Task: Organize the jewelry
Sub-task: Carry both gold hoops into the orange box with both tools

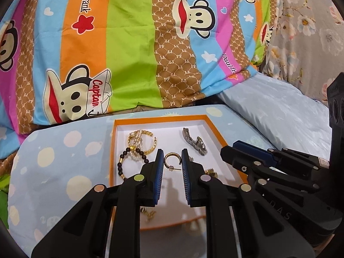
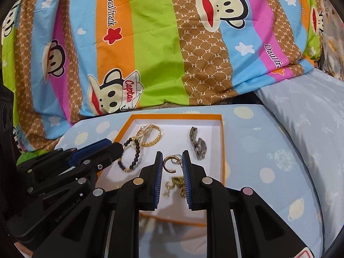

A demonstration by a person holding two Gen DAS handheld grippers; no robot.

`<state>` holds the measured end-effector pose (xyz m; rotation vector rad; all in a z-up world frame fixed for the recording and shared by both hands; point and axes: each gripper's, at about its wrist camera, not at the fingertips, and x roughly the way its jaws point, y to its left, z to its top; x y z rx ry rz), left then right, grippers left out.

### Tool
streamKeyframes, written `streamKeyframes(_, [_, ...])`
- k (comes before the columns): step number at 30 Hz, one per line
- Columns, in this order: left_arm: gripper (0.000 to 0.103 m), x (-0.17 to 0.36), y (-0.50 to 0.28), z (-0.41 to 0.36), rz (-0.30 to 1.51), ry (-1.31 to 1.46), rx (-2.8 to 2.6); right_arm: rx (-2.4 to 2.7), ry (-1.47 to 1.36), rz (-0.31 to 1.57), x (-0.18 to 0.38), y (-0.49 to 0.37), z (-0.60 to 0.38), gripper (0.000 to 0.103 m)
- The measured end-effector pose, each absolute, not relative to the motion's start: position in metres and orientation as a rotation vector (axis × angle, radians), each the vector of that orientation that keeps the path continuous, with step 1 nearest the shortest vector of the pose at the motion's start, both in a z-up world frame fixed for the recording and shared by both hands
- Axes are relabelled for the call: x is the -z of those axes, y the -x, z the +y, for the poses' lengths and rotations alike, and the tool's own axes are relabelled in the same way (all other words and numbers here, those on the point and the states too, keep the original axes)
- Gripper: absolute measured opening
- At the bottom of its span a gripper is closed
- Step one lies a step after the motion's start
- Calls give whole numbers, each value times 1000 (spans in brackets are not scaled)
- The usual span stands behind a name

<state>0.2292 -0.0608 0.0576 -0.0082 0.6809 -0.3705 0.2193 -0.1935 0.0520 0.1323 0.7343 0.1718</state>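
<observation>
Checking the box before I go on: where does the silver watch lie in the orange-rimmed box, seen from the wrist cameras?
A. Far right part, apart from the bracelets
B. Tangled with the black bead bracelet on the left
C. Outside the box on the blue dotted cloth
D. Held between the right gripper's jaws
A: the silver watch lies inside the orange-rimmed box, on the far right, clear of the black bead bracelet at the left.

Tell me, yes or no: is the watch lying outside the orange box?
No, the watch lies inside the orange box, near its far right corner.
</observation>
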Motion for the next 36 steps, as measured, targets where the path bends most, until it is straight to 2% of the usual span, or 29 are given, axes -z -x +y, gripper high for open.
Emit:
streamKeyframes(13, [16, -23, -266, -69, 728, 18, 351, -133, -151, 759, -25, -261, -197, 17])
streamKeyframes(36, [16, -5, -277, -67, 748, 0, 332, -119, -121, 786, -2, -272, -189, 17])
